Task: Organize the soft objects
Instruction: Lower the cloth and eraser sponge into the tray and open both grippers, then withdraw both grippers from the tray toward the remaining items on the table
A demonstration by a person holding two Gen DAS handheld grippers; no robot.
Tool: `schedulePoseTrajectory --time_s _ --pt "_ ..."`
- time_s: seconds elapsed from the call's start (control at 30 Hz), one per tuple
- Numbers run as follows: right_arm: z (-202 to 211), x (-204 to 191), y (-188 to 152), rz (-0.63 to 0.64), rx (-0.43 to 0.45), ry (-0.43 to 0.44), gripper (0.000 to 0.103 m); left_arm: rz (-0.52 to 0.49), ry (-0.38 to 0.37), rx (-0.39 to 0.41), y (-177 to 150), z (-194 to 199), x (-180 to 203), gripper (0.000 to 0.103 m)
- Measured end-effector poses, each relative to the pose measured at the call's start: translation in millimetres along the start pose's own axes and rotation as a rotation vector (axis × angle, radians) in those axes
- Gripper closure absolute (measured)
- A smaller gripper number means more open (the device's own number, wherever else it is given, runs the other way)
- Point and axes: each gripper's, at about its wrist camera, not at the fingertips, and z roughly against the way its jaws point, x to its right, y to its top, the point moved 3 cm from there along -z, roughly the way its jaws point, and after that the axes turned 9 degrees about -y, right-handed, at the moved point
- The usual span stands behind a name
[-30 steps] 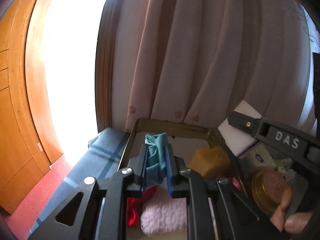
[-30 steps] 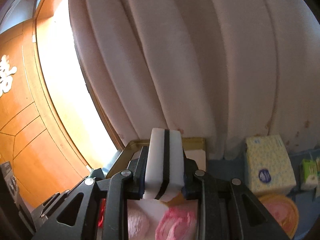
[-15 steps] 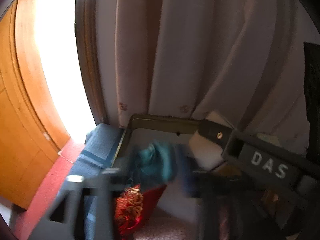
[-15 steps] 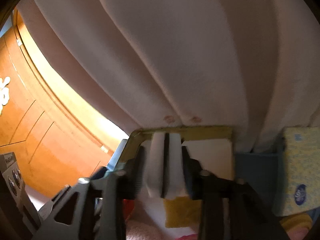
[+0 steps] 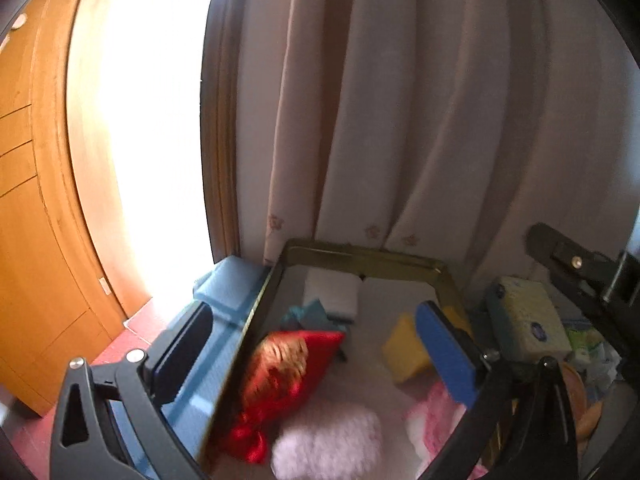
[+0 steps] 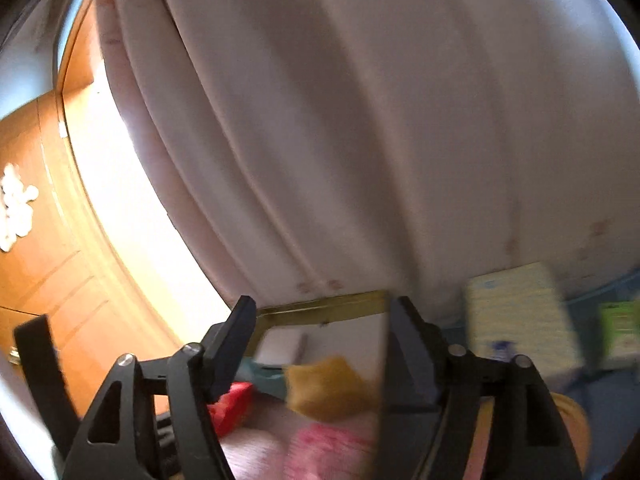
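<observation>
Both the left gripper (image 5: 316, 344) and right gripper (image 6: 320, 344) gape wide, empty, white sponge (image 5: 331, 291) lying at 12 o'clock in the tray (image 5: 360, 254); nearer items blurred.

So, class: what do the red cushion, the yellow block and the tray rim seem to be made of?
Red cushion: probably satin, glossy with gold patterning.
Yellow block: likely sponge foam, matte with soft edges.
Tray rim: looks like brass-toned metal, thin with a dull sheen; painted plastic is possible.
</observation>
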Motion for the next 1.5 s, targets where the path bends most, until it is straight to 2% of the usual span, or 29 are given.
schedulePoseTrajectory --time_s 0.2,0.23,0.27,0.4,0.53,0.8,0.93,1.2,1.5 --pt "47 26 -25 0.097 0.168 -0.173 0.025 -0.051 0.039 0.121 -25 30 23 0.000" --pt "52 28 -26 0.117 0.187 -0.194 0.025 -0.060 0.038 0.134 -27 34 27 0.000" --pt "56 31 -26 0.134 0.198 -0.208 0.025 -0.117 -0.013 0.165 -29 37 33 0.000" --pt "70 39 -34 0.196 0.266 -0.265 0.024 -0.141 -0.004 0.204 -41 41 48 0.000" --pt "60 46 -45 0.242 0.274 -0.299 0.024 -0.161 0.002 0.187 -50 37 60 0.000" --pt "79 56 -53 0.262 0.273 -0.332 0.024 -0.178 0.010 0.191 -58 43 75 0.000" --pt "94 60 -46 0.251 0.278 -0.351 0.024 -0.191 -0.008 0.190 -63 47 83 0.000" --pt "102 92 -44 0.198 0.264 -0.418 0.024 -0.200 -0.015 0.149 -69 50 99 0.000" --pt "120 119 -39 0.195 0.307 -0.474 0.024 -0.233 -0.035 0.133 -77 53 122 0.000"
